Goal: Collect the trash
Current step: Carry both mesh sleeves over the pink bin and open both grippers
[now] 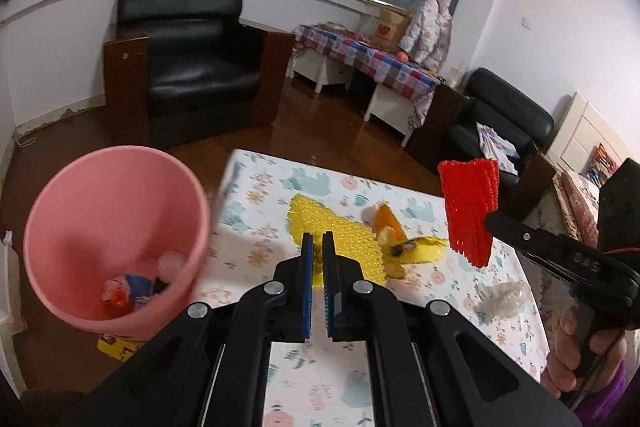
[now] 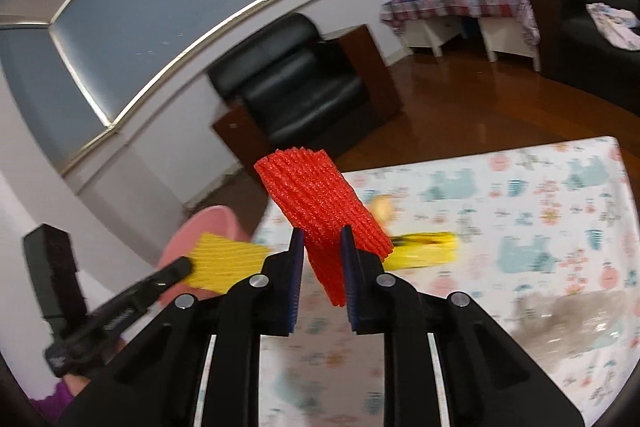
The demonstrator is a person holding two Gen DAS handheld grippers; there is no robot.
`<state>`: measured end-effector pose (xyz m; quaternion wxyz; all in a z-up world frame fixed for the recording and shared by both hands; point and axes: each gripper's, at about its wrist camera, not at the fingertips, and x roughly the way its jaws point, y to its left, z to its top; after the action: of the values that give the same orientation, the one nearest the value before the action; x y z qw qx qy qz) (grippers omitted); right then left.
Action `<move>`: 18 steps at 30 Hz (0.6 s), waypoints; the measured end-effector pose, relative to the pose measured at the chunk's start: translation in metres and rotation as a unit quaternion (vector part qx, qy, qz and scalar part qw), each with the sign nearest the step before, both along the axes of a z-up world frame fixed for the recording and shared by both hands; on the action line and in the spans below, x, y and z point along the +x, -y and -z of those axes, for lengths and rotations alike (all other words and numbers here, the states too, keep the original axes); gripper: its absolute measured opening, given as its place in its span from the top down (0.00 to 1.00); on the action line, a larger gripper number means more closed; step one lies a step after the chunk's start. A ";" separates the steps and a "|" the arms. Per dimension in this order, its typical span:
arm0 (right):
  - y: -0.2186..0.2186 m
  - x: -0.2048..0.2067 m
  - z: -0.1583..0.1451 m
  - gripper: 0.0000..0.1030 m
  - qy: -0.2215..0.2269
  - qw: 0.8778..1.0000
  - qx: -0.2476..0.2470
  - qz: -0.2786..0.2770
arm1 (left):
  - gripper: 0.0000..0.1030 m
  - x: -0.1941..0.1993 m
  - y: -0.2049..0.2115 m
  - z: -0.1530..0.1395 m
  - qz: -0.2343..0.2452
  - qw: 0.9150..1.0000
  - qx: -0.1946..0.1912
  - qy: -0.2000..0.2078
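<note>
Red foam netting (image 2: pixel 324 203) is pinched in the right gripper (image 2: pixel 320 259) above the worktop (image 1: pixel 256 187); yellow foam netting (image 1: pixel 340 239) is clamped by the left gripper (image 1: pixel 318 247). Some trash already lies in the pink bin (image 1: pixel 116 223); peel (image 1: pixel 416 247) and crumpled plastic (image 1: pixel 504 299) remain uncollected.

Two foam fruit nets: one red (image 2: pixel 326 203), one yellow (image 1: pixel 340 239). One pink bin (image 1: pixel 116 243), with a few scraps of wrapper inside, too jumbled to count. On the surface (image 1: pixel 280 195), one banana peel (image 1: pixel 420 247), one piece of orange peel (image 1: pixel 386 219), one clear plastic wad (image 1: pixel 506 301). Two black armchairs (image 1: pixel 188 63). Two grippers, left (image 1: pixel 317 245) and right (image 2: pixel 321 239).
</note>
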<state>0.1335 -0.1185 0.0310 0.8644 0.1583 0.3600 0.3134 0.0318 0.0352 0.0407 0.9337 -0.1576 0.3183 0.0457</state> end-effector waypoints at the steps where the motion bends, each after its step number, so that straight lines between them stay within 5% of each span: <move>1: -0.009 -0.002 -0.003 0.82 0.000 1.000 0.007 -0.011 | 0.96 -0.004 -0.007 -0.002 -0.008 1.000 0.000 0.004; 18: -0.186 -0.027 -0.008 0.82 -0.025 0.987 0.024 -0.154 | 0.96 -0.068 -0.117 -0.006 -0.167 0.984 0.059 0.016</move>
<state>0.1065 0.0677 0.0385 0.7926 0.1294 0.3935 0.4474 -0.0367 0.1519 0.0464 0.9255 -0.1542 0.2695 0.2168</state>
